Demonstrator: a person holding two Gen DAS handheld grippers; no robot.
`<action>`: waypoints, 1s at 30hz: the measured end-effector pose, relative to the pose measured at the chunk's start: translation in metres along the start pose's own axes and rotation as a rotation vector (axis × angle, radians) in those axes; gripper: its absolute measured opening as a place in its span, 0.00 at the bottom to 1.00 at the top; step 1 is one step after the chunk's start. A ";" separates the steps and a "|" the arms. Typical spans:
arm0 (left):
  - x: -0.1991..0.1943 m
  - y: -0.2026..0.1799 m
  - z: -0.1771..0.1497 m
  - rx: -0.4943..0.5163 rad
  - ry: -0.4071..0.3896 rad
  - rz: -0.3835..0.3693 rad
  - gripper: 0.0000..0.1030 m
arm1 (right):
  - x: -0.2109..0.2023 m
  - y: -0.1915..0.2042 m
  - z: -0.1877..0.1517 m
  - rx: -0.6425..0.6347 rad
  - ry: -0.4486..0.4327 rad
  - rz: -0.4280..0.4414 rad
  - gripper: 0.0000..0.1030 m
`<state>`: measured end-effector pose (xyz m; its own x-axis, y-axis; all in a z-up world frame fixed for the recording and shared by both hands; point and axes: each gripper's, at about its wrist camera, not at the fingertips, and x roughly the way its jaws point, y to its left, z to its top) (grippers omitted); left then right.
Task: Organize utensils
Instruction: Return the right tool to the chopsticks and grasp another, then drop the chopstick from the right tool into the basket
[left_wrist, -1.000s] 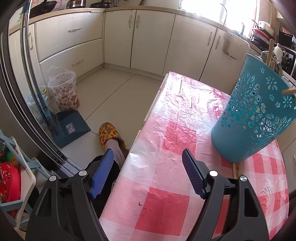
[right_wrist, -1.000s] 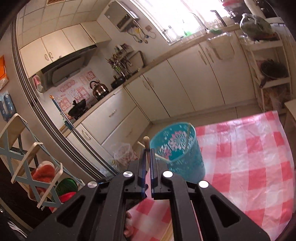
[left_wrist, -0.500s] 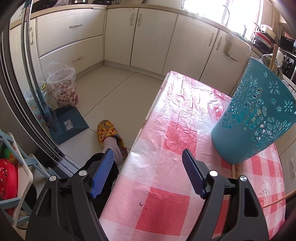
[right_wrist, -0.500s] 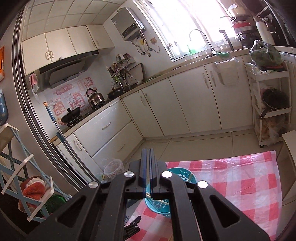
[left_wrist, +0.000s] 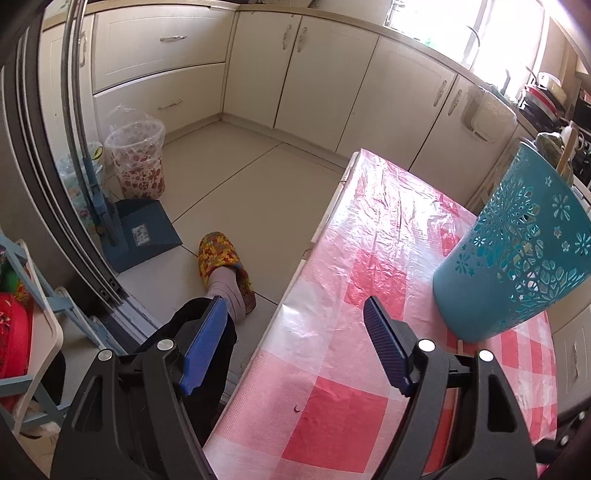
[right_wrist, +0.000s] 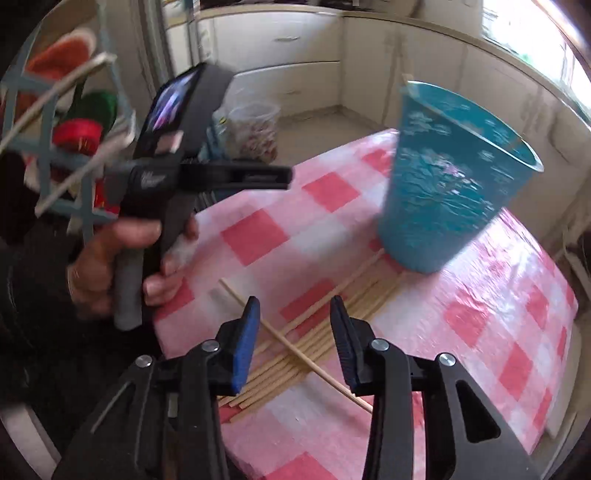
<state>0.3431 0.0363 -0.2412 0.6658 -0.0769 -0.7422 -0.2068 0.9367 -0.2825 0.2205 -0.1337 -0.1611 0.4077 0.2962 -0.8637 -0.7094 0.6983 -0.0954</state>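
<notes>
A holder (right_wrist: 448, 181) is stood on the table (right_wrist: 509, 325); chopsticks (right_wrist: 314, 332) are laid before it, one crossed over the rest.

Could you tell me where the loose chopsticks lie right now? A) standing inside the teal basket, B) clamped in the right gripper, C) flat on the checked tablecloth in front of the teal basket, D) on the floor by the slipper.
C: the chopsticks lie in a flat pile on the tablecloth before the teal basket, under the open right gripper.

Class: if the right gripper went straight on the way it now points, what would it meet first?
Probably the pile of wooden chopsticks lying on the checked tablecloth: the open right gripper points down at them, though depth is unclear.
</notes>
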 end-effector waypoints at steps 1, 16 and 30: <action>0.000 0.002 0.000 -0.013 -0.002 -0.002 0.70 | 0.009 0.007 0.003 -0.045 0.019 0.014 0.37; 0.007 0.015 0.001 -0.086 0.025 -0.035 0.71 | 0.006 -0.009 -0.002 0.030 0.020 0.153 0.06; 0.008 0.009 0.000 -0.059 0.029 -0.018 0.72 | -0.177 -0.141 0.088 0.562 -0.769 -0.097 0.06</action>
<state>0.3468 0.0439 -0.2494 0.6486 -0.1039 -0.7540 -0.2375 0.9135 -0.3302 0.2988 -0.2276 0.0485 0.8580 0.4279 -0.2840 -0.3547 0.8937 0.2749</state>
